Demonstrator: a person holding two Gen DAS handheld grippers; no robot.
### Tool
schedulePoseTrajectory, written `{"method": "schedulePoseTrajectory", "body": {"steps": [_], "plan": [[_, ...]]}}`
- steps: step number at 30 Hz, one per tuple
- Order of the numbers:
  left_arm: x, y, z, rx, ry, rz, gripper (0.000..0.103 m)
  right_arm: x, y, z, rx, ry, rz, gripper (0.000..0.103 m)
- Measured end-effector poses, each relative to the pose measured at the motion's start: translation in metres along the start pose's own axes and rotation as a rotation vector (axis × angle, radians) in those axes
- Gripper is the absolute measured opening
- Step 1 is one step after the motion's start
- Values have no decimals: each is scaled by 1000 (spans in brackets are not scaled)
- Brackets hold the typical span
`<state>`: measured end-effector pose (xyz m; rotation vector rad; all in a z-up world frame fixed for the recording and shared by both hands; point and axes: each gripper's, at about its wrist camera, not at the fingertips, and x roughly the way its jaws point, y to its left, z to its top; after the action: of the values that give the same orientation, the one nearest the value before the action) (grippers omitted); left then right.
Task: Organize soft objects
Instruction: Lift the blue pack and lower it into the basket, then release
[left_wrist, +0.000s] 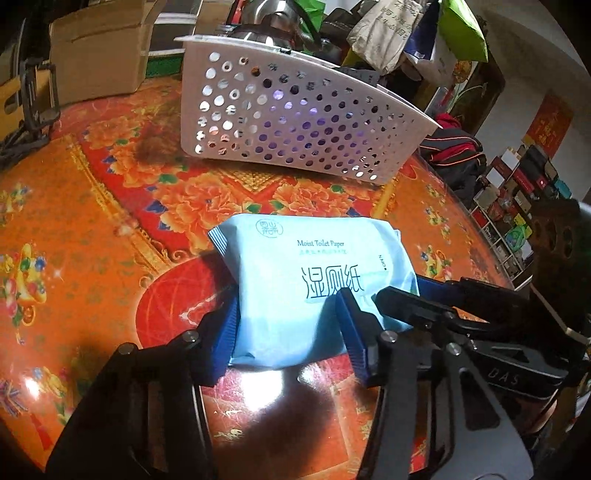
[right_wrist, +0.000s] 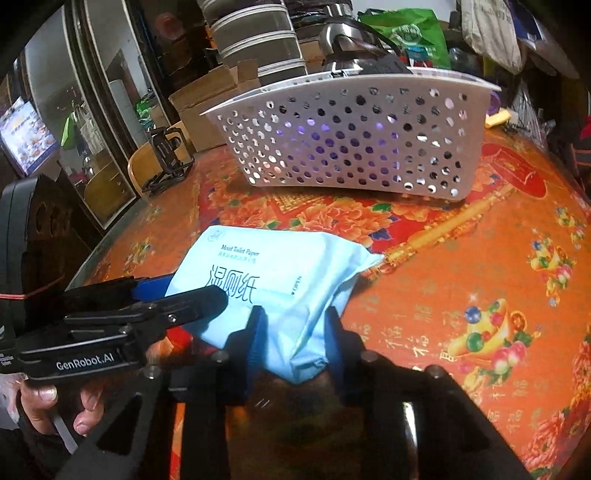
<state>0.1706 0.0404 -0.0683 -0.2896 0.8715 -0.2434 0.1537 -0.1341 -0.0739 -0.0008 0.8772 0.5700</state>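
A light blue pack of moist toilet paper (left_wrist: 310, 280) is held just above the red and orange table. My left gripper (left_wrist: 288, 325) is shut on its near end, blue pads pressed into both sides. My right gripper (right_wrist: 291, 332) is shut on the pack's (right_wrist: 280, 280) right end, squeezing the wrapper. The right gripper shows at the right in the left wrist view (left_wrist: 424, 306), and the left gripper at the left in the right wrist view (right_wrist: 177, 295). A white perforated basket (left_wrist: 295, 110) stands beyond the pack; it also shows in the right wrist view (right_wrist: 354, 140).
A cardboard box (left_wrist: 99, 48) and a black stand (left_wrist: 37, 96) sit at the table's far left. A metal kettle (right_wrist: 343, 44) and bags (left_wrist: 424, 33) crowd behind the basket. The floral tablecloth (right_wrist: 480, 277) spreads to the right.
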Motion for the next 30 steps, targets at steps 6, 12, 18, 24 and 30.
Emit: {"method": "schedulePoseTrajectory", "body": {"steps": [6, 12, 18, 24, 30], "plan": [[-9, -10, -3, 38, -43, 24, 45, -14, 3, -4, -9, -42, 1, 24], [-34, -25, 3, 80, -125, 25, 45, -50, 13, 13, -49, -132, -26, 24], [-66, -47, 32, 121, -212, 19, 45, -86, 19, 59, -101, -211, -75, 24], [-90, -65, 101, 134, -272, -6, 45, -100, 13, 137, -133, -275, -111, 24], [-76, -68, 175, 117, -264, -12, 45, -78, -9, 195, -106, -254, -114, 24]]}}
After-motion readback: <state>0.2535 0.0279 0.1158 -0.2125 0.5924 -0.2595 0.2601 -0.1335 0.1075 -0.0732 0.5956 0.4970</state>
